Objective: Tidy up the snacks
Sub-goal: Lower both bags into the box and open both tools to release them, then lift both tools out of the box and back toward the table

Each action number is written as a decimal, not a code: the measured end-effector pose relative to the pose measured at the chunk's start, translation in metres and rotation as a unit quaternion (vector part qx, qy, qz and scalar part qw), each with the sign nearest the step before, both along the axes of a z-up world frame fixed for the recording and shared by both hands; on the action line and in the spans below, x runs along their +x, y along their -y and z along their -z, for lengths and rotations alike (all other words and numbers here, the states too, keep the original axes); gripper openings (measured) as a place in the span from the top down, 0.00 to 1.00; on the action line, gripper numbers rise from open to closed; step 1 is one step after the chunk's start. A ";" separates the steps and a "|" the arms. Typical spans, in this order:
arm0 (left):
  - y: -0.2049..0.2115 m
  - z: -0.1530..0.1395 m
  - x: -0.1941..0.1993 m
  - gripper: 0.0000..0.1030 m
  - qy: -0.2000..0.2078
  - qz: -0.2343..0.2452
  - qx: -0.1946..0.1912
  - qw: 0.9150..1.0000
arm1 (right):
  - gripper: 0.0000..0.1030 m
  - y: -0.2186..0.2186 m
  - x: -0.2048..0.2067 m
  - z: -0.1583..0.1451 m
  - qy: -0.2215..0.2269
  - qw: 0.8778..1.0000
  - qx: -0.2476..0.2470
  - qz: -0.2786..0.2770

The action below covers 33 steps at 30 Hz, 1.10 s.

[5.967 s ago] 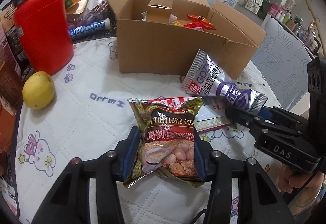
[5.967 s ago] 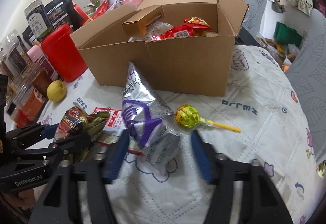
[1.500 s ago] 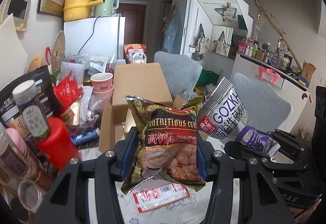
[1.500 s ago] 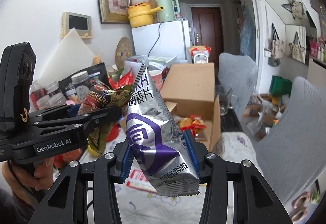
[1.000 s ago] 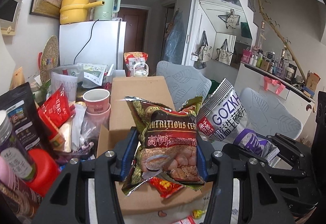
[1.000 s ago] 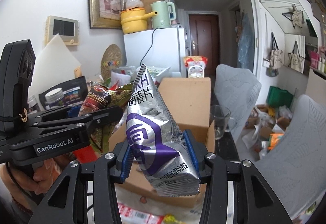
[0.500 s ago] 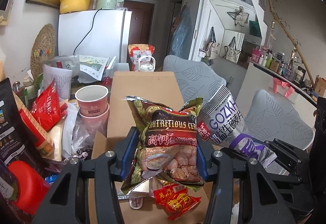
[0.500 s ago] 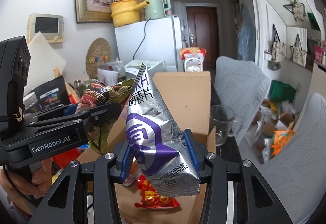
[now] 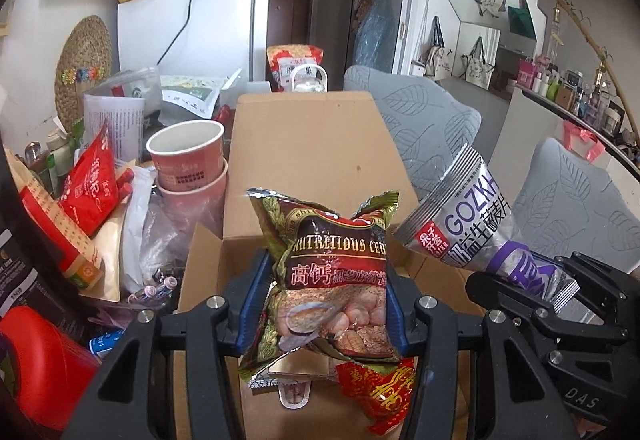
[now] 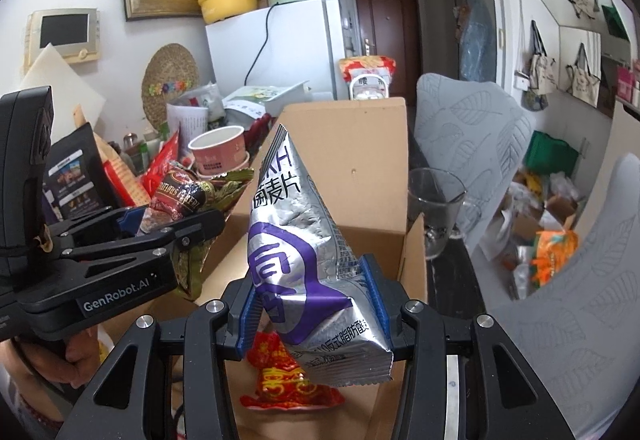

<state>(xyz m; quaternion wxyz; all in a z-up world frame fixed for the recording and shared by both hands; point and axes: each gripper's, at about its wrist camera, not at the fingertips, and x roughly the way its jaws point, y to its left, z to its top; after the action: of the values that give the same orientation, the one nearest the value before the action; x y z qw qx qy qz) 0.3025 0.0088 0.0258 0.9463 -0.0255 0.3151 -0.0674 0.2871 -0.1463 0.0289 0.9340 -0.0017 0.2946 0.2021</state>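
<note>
Snacks fill both my grippers: my left gripper (image 9: 326, 316) is clamped on the brown cereal packet (image 9: 332, 280), my right gripper (image 10: 312, 304) on the silver oat-flake pouch (image 10: 304, 252). A second ago the cardboard box (image 9: 308, 168) sat lower and farther ahead; now both packets hang above its open top, over the red packet (image 10: 288, 380) already inside. I judge only the lowering and release remain.
</note>
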 end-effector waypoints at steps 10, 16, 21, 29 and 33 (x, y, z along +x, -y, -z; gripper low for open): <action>0.010 0.014 0.010 0.51 -0.011 0.005 0.027 1.000 | 0.56 -0.006 0.014 0.019 -0.028 0.999 -0.015 0.014; 0.011 0.026 0.019 0.51 -0.030 0.002 0.030 0.999 | 0.56 -0.011 0.021 0.030 -0.042 0.998 -0.031 0.023; 0.013 0.036 0.024 0.51 -0.047 -0.001 0.037 0.998 | 0.56 -0.011 0.028 0.039 -0.062 0.997 -0.037 0.030; 0.016 0.046 0.029 0.51 -0.069 0.003 0.044 0.997 | 0.55 -0.016 0.035 0.052 -0.079 0.993 -0.077 0.038; 0.017 0.052 0.032 0.51 -0.090 0.000 0.044 0.995 | 0.55 -0.020 0.034 0.054 -0.072 0.991 -0.102 0.037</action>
<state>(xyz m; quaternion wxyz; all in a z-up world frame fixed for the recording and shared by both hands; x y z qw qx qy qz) 0.3350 -0.0079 -0.0264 0.9145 0.0102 0.4012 -0.0507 0.3210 -0.1260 -0.0252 0.9121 -0.0713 0.3802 0.1357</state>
